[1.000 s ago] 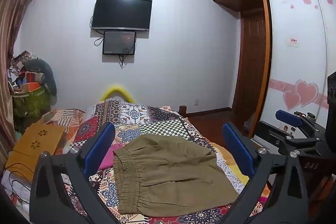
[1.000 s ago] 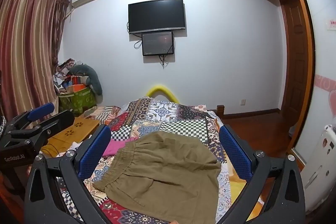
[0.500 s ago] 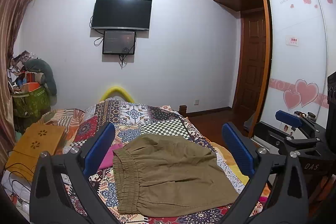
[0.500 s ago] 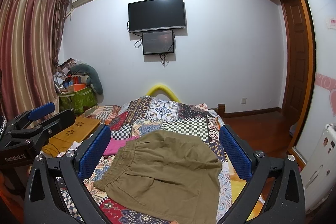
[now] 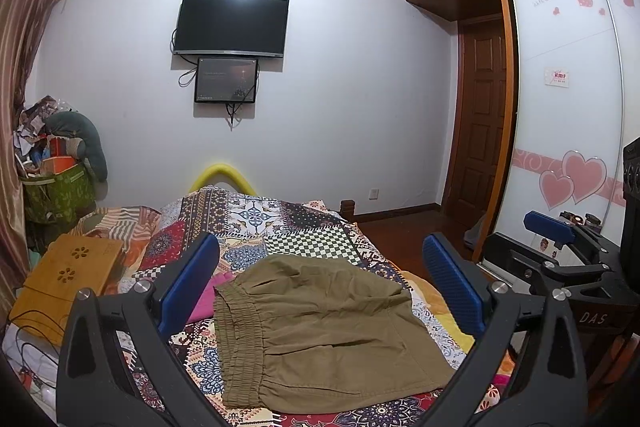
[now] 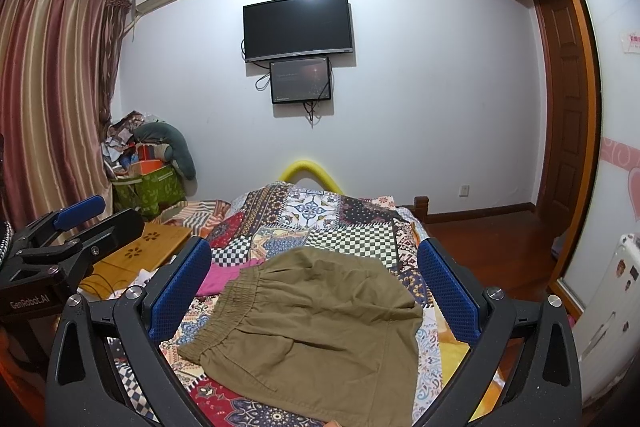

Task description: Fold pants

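Olive-brown pants (image 5: 320, 327) (image 6: 320, 327) lie folded on the patchwork bedspread (image 5: 280, 223) (image 6: 320, 215), elastic waistband towards the left. My left gripper (image 5: 320, 267) hovers above and short of them, open, blue pads wide apart, nothing held. My right gripper (image 6: 314, 263) is likewise open and empty, raised over the near side of the pants. Each gripper shows in the other's view: the right gripper (image 5: 560, 247) at the right edge, the left gripper (image 6: 72, 227) at the left edge.
A pink cloth (image 5: 208, 297) (image 6: 228, 275) pokes out left of the waistband. A wooden lap desk (image 5: 68, 275) (image 6: 148, 251) sits at the bed's left. A green bag (image 5: 56, 191) stands by the curtain; wardrobe doors (image 5: 568, 107) line the right.
Both grippers have tilted very slightly; the pants sit marginally lower in the views. Nothing was taken hold of or let go.
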A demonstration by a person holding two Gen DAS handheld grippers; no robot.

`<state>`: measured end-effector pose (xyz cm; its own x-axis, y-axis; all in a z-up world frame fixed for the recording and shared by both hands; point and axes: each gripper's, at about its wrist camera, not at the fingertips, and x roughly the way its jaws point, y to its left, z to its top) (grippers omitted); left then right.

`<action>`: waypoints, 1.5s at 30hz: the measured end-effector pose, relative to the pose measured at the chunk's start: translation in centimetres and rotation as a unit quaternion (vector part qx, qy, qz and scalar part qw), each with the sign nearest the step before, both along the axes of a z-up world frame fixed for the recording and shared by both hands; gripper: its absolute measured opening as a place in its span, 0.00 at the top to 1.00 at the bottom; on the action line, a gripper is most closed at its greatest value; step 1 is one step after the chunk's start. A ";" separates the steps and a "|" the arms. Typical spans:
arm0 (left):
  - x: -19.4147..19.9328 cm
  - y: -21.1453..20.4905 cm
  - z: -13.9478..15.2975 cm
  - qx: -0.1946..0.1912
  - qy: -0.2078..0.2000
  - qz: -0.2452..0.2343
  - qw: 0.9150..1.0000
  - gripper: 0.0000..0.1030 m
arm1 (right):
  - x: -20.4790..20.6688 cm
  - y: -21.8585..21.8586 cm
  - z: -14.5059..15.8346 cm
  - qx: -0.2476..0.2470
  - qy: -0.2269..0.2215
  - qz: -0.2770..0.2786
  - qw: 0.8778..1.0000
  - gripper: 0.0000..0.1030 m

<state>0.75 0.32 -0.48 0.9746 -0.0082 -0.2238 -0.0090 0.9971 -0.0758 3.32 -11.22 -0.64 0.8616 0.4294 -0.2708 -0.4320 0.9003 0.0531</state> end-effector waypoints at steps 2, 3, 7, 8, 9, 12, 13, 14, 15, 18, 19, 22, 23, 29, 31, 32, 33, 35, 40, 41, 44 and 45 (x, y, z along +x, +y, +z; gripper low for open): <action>0.0 0.0 0.0 0.000 0.000 0.000 1.000 0.00 | 0.0 -0.1 0.0 0.000 0.000 0.000 1.000 0.01; 0.0 0.0 0.0 0.000 0.000 0.000 1.000 0.00 | 0.0 -0.1 0.0 0.001 0.000 0.000 1.000 0.01; 0.0 0.0 0.0 0.000 0.000 0.000 1.000 0.00 | 0.0 -0.2 0.0 0.002 0.002 0.000 1.000 0.01; 0.1 0.0 0.0 -0.001 0.001 0.000 1.000 0.00 | 0.0 -0.2 0.1 0.001 0.002 0.000 1.000 0.01; 0.1 0.0 -0.1 -0.001 0.001 0.000 1.000 0.00 | 0.0 -0.2 0.0 0.001 0.002 0.000 1.000 0.01; 0.2 -0.2 -0.3 0.001 0.001 0.001 1.000 0.00 | 0.0 -0.2 0.0 0.002 0.003 0.000 1.000 0.01; 0.2 -0.2 -0.3 0.001 0.001 0.000 1.000 0.00 | 0.0 -0.2 0.0 0.002 0.003 -0.001 1.000 0.01; 0.2 -0.3 -0.3 0.000 0.002 -0.001 1.000 0.00 | 0.0 -0.2 0.0 0.002 0.003 0.000 1.000 0.01; 0.2 -0.3 -0.4 0.000 0.002 -0.001 1.000 0.00 | 0.0 -0.2 0.1 0.002 0.003 0.000 1.000 0.01; 0.1 -0.1 -0.4 0.002 0.000 -0.001 1.000 0.00 | 0.0 -0.2 0.1 0.002 0.003 0.000 1.000 0.01; 0.0 -0.2 -0.3 0.002 0.000 -0.001 1.000 0.00 | 0.0 -0.2 0.1 0.001 0.003 0.000 1.000 0.01; 0.0 -0.3 -0.3 0.001 0.001 -0.001 1.000 0.00 | 0.0 -0.2 0.1 0.001 0.003 -0.001 1.000 0.01; 0.0 -0.3 -0.3 0.001 0.001 -0.001 1.000 0.00 | 0.0 -0.2 0.1 0.002 0.004 -0.001 1.000 0.01; 0.0 -0.2 -0.3 0.000 0.001 -0.002 1.000 0.00 | 0.0 -0.3 0.0 0.002 0.005 -0.001 1.000 0.01; 0.0 -0.2 -0.3 0.001 0.001 -0.001 1.000 0.00 | -0.1 -0.2 0.0 0.002 0.005 -0.001 1.000 0.01; 0.0 -0.2 -0.3 0.001 0.001 -0.002 1.000 0.00 | 0.0 -0.3 0.0 0.002 0.005 -0.001 1.000 0.01; 0.0 -0.2 -0.4 0.000 0.001 -0.002 1.000 0.00 | 0.0 -0.3 0.0 0.002 0.006 -0.001 1.000 0.01; 0.0 -0.1 -0.4 -0.002 0.001 -0.002 1.000 0.00 | 0.0 -0.4 0.0 0.002 0.007 -0.002 1.000 0.01; 0.5 0.0 -0.7 -0.002 0.005 0.002 1.000 0.00 | 0.1 -0.5 -0.1 0.000 0.008 -0.008 1.000 0.01; 0.8 0.2 -0.7 -0.002 0.006 0.003 1.000 0.00 | 0.2 -0.6 -0.2 -0.001 0.010 -0.010 1.000 0.01; 1.8 0.5 -1.2 -0.001 0.018 0.008 1.000 0.00 | 0.8 -0.8 -0.6 -0.005 0.016 -0.019 1.000 0.01; 2.4 0.6 -1.5 0.000 0.025 0.009 1.000 0.00 | 1.2 -1.0 -0.9 -0.008 0.020 -0.024 0.999 0.01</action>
<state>3.11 0.97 -1.97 0.9621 0.0083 -0.2726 -0.0301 0.9967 -0.0757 4.51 -12.20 -1.55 0.8698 0.3828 -0.3114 -0.3860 0.9209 0.0537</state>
